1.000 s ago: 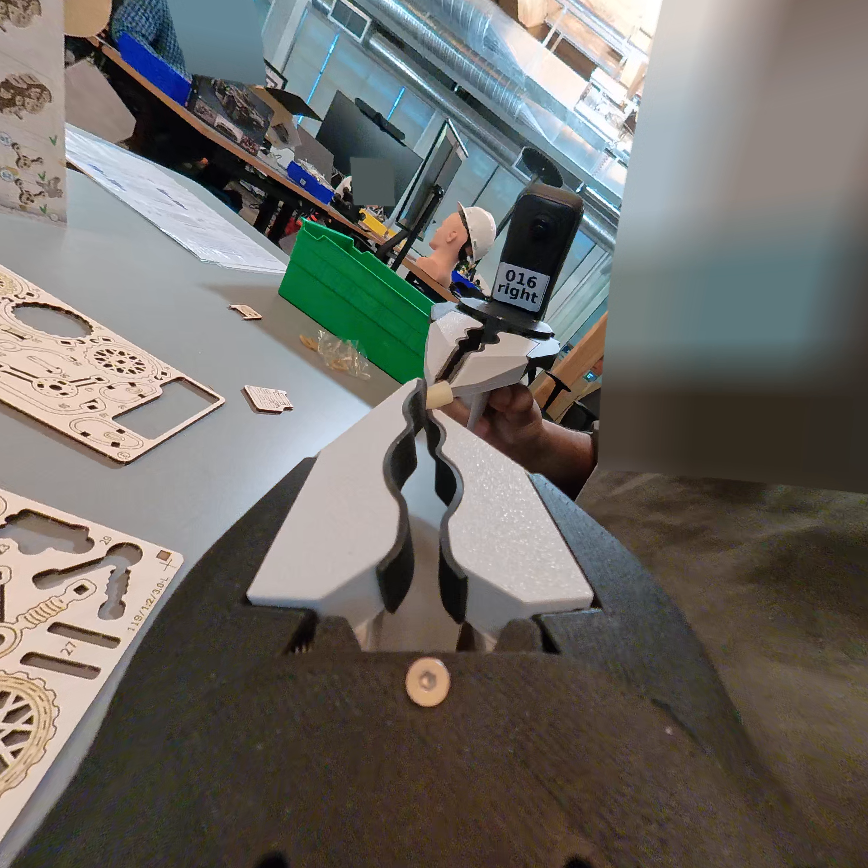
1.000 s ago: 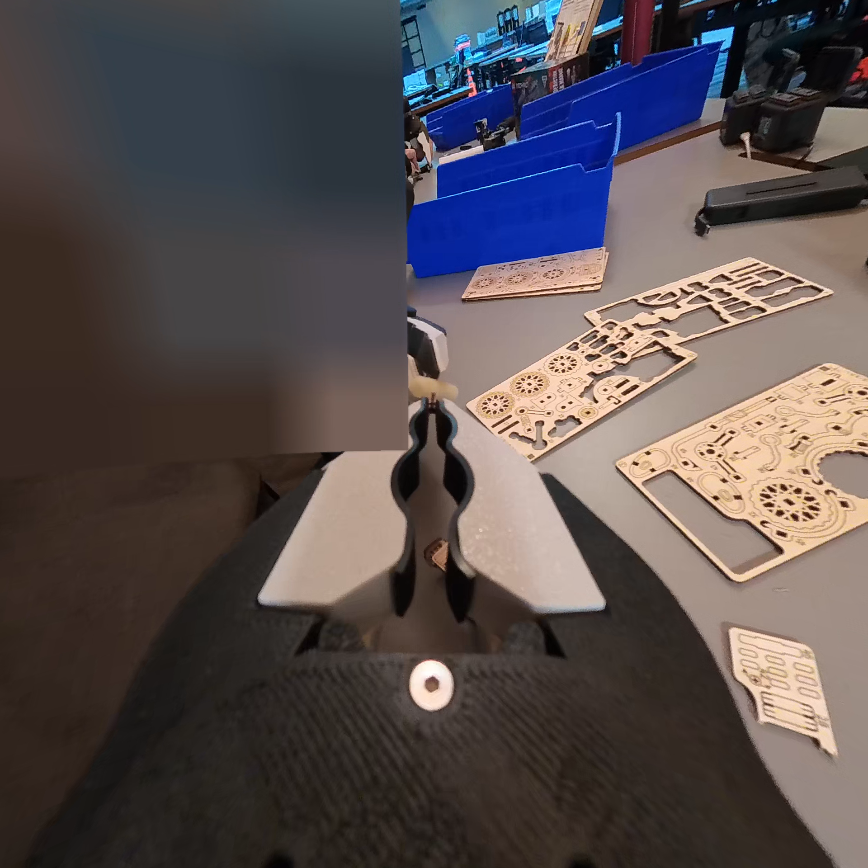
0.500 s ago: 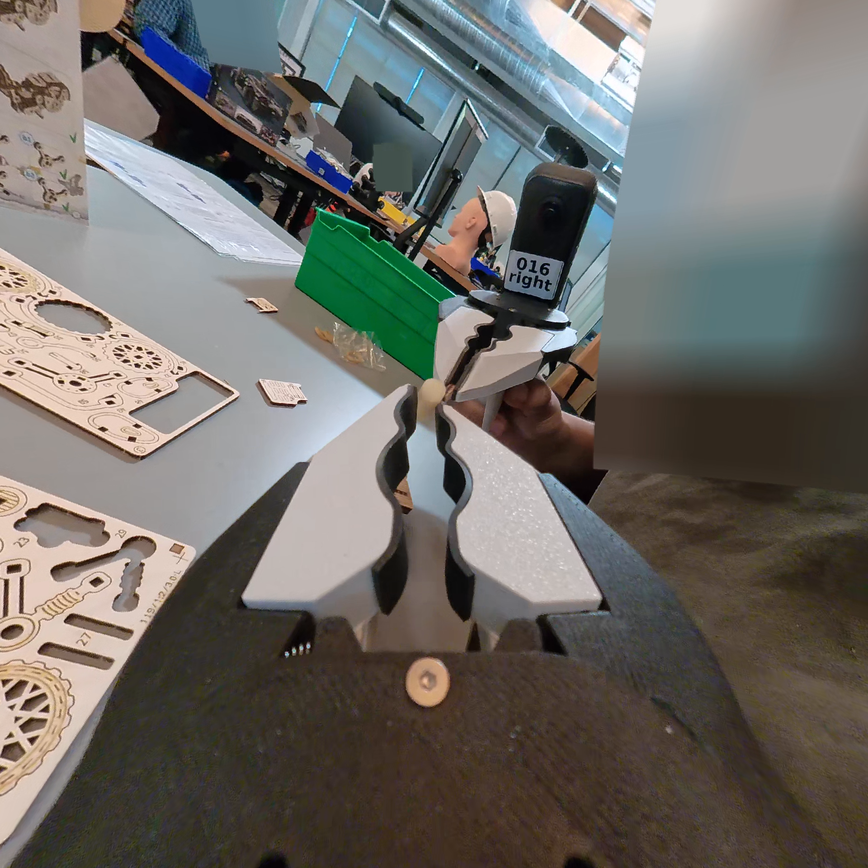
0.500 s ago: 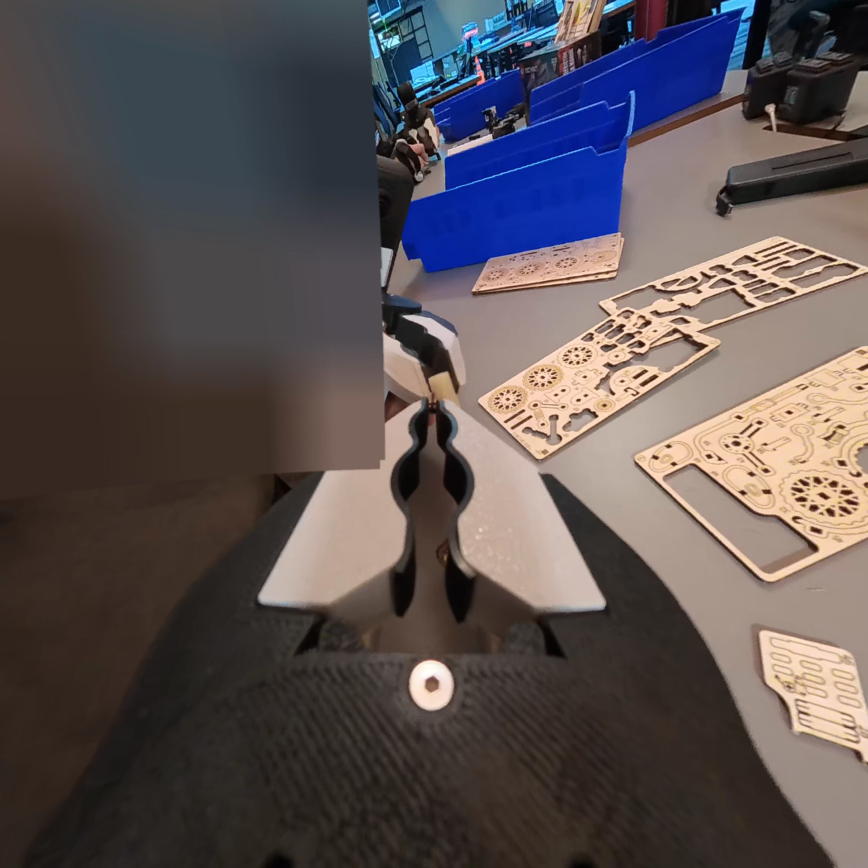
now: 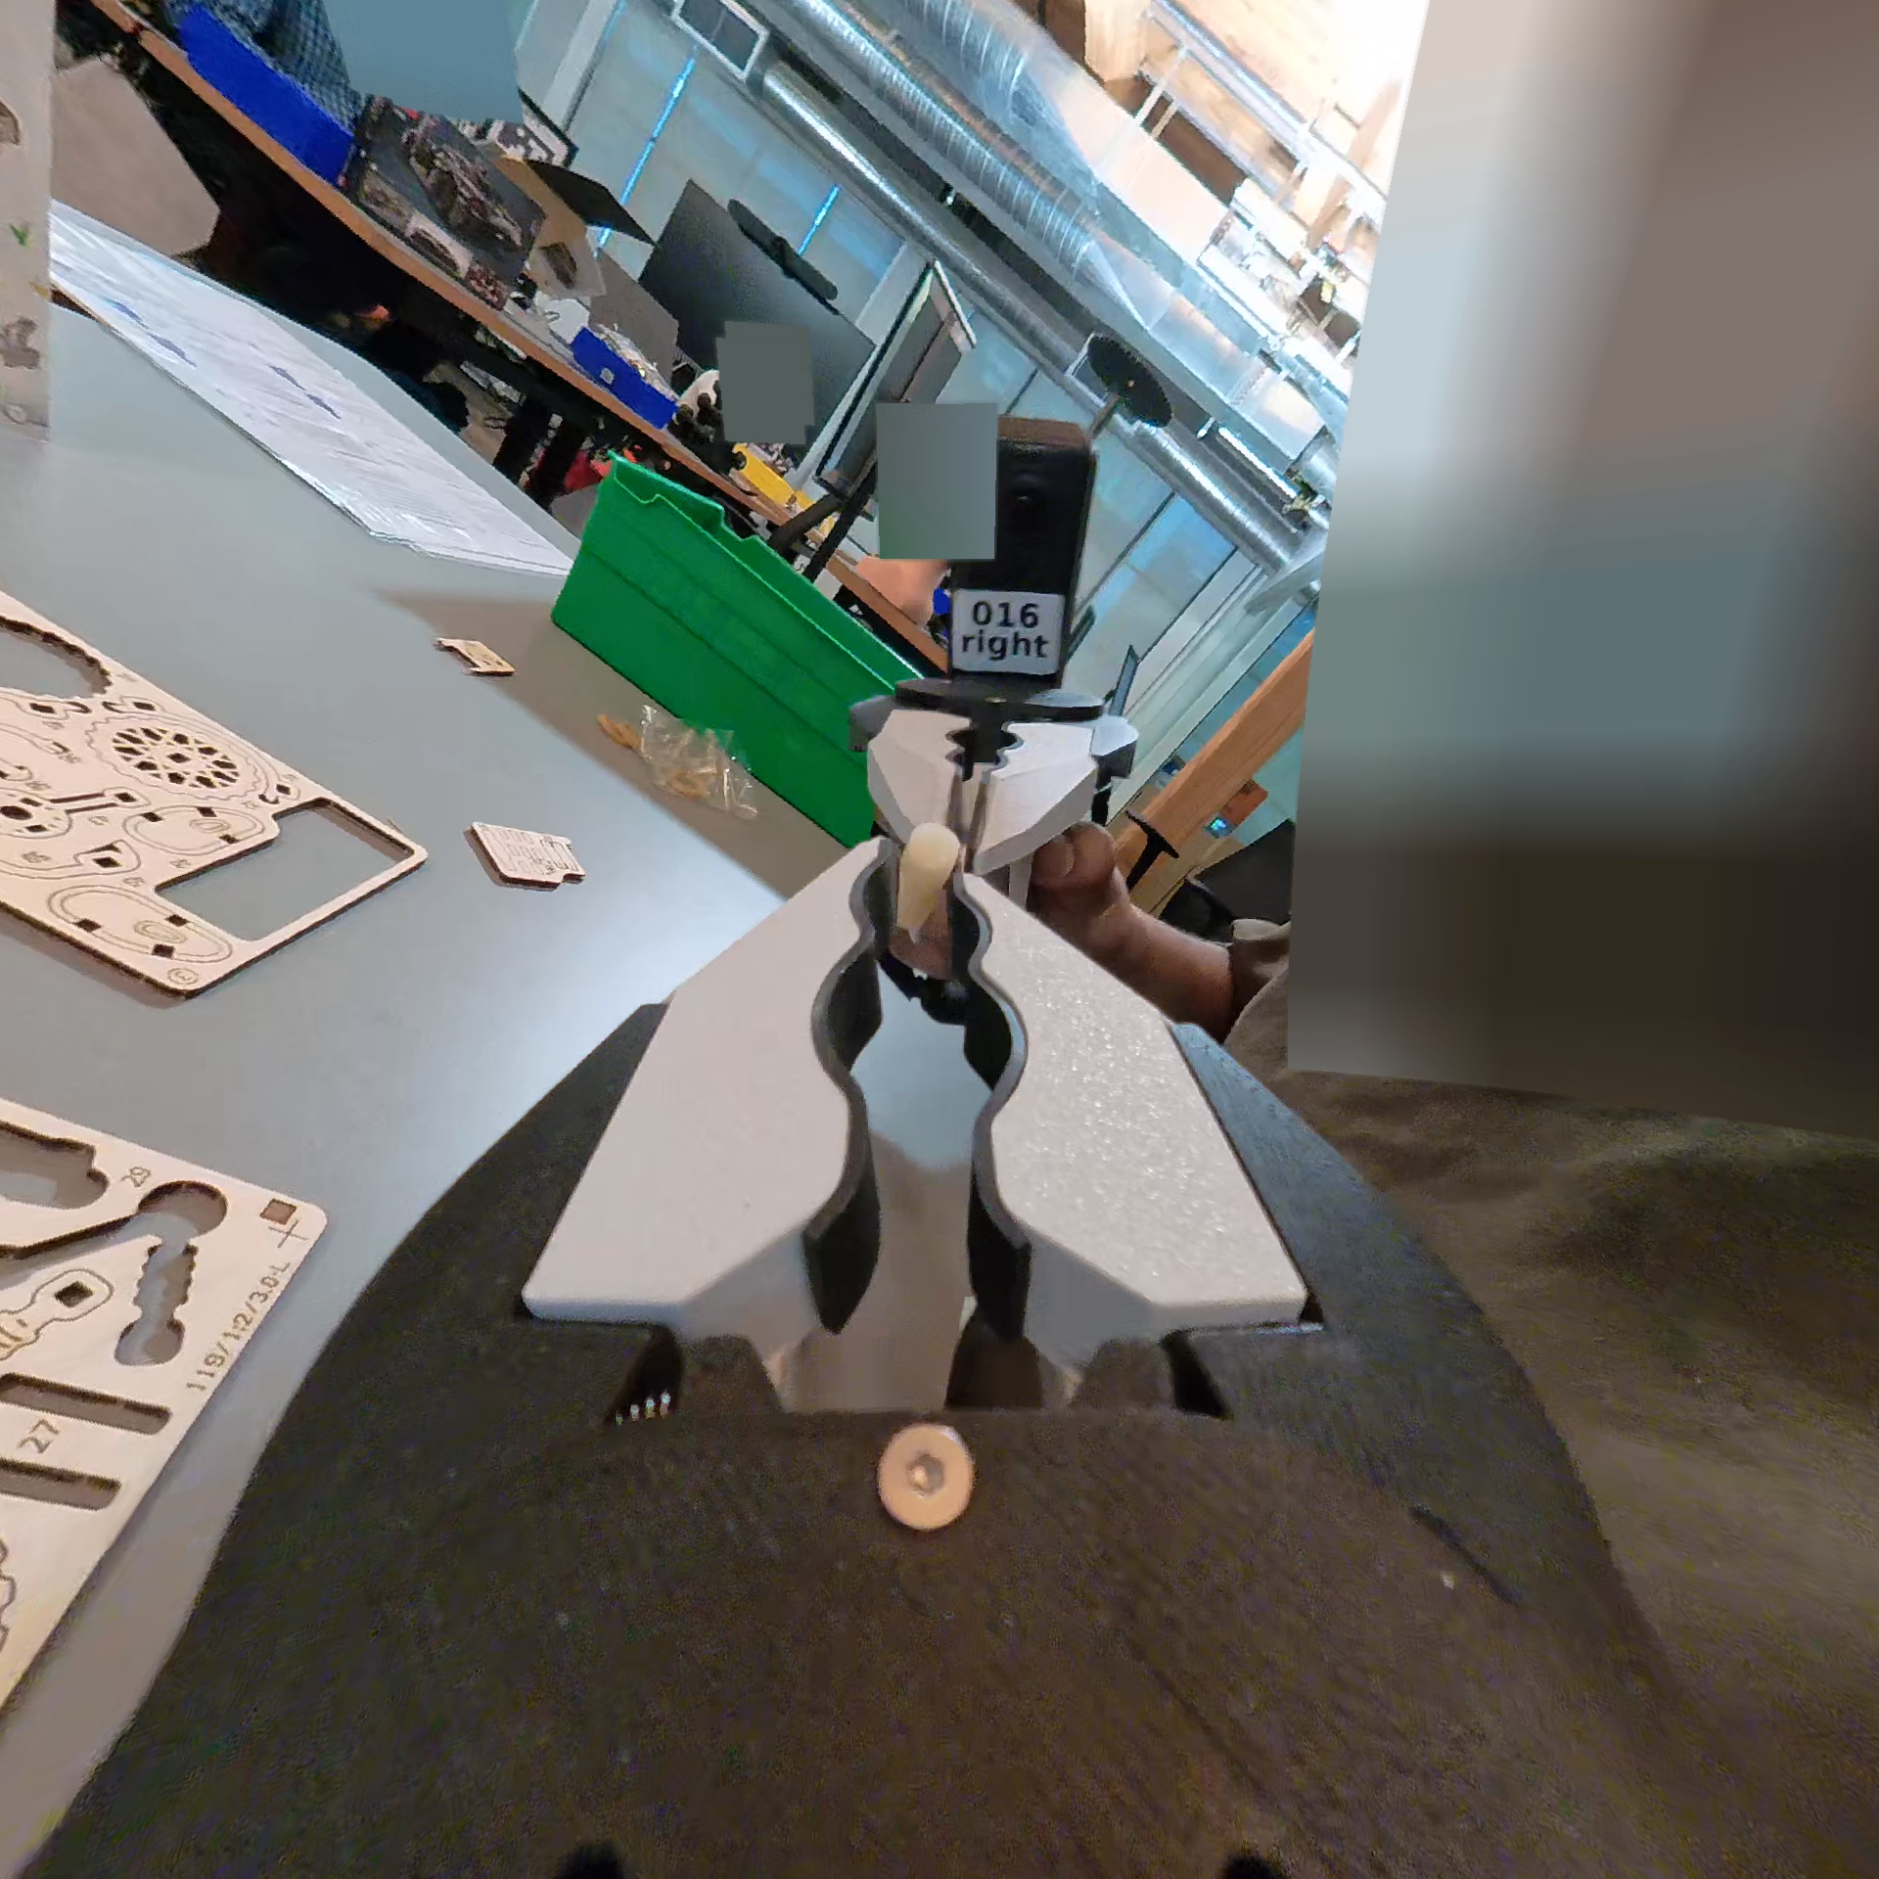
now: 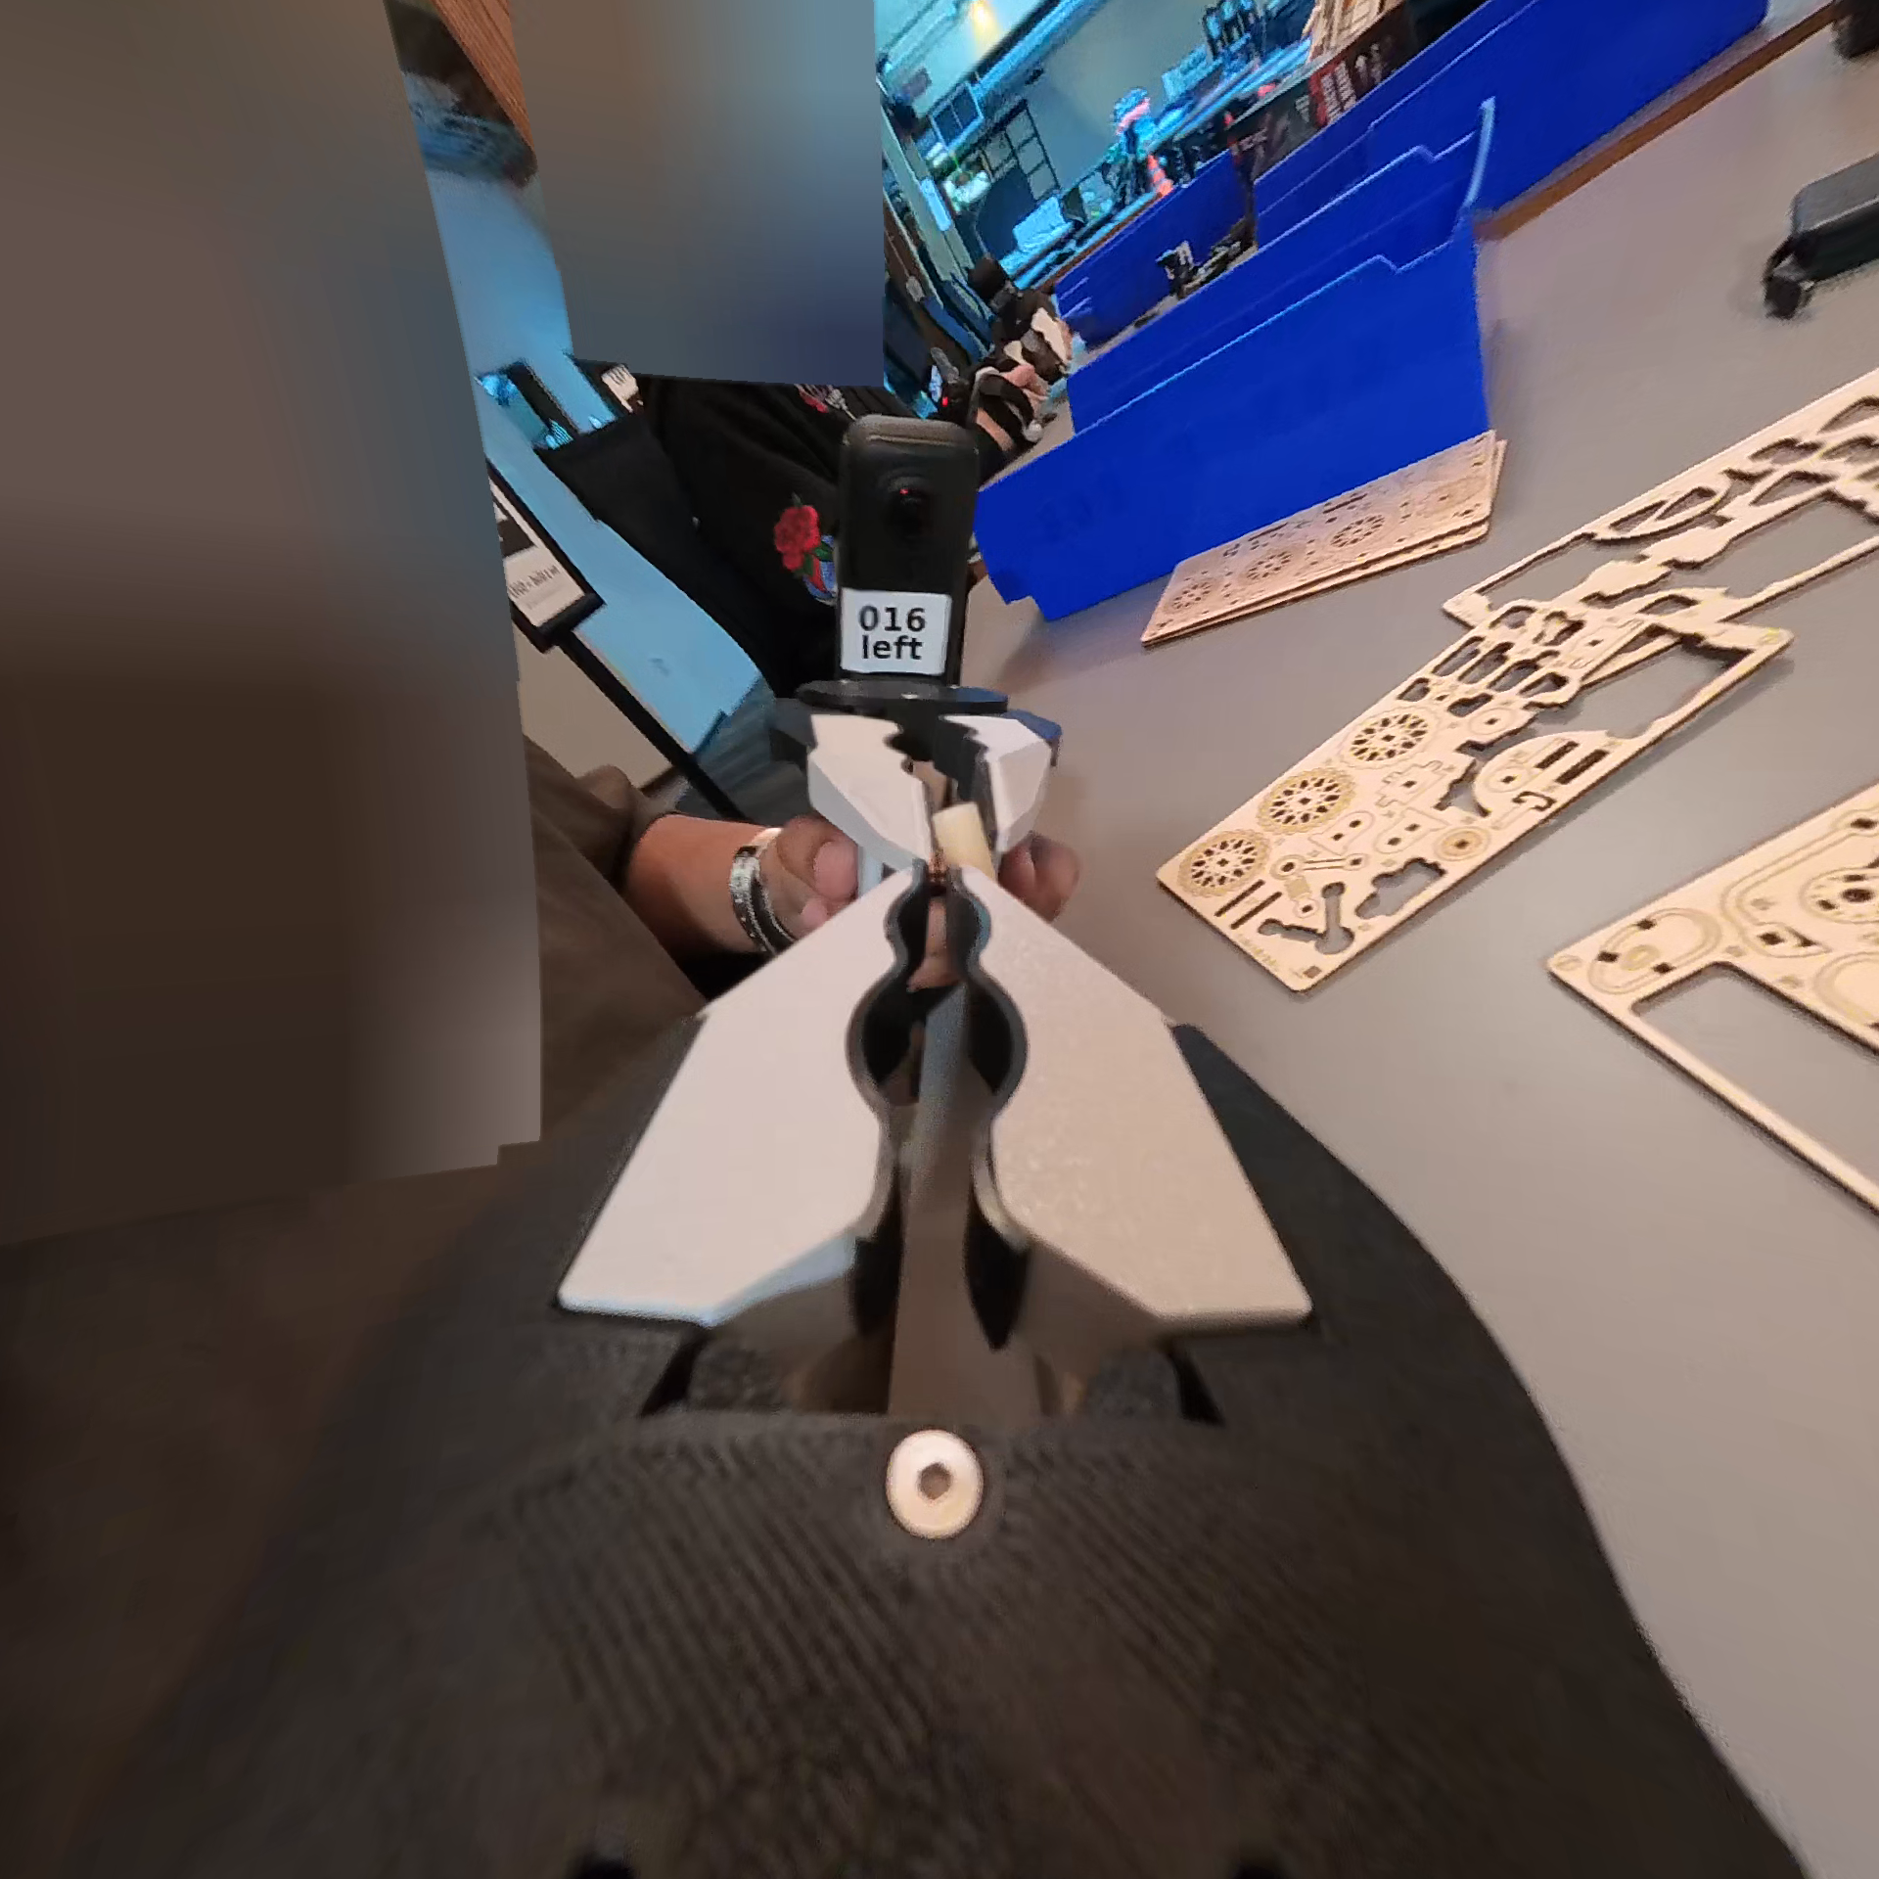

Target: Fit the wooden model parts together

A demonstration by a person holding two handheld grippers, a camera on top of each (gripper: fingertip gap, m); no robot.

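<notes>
My left gripper [image 5: 920,887] is held off the table, its tips shut on a small cream-coloured piece [image 5: 927,869] that stands upright between them. My right gripper [image 6: 937,876] faces it head-on, shut on a thin small wooden part [image 6: 936,867] seen edge-on at its tips. The two grippers meet tip to tip, with the part's edge against the cream piece [image 6: 961,839]. The right gripper [image 5: 966,803] shows beyond my left fingers, and the left gripper [image 6: 941,803] shows beyond my right ones. Hands grip both handles.
Laser-cut wooden sheets [image 5: 183,813] [image 6: 1423,813] lie on the grey table [image 5: 407,1017], with a stack of sheets [image 6: 1322,549] by a blue bin [image 6: 1271,427]. A green bin [image 5: 712,651], a small parts bag [image 5: 691,752] and a loose wooden piece [image 5: 527,854] lie to the left. My left and right fingertips are right by each other.
Both grippers have turned and risen to face each other squarely. The cream piece, which showed as a small knob at the left tips, now stands upright between them, against the right gripper's part.
</notes>
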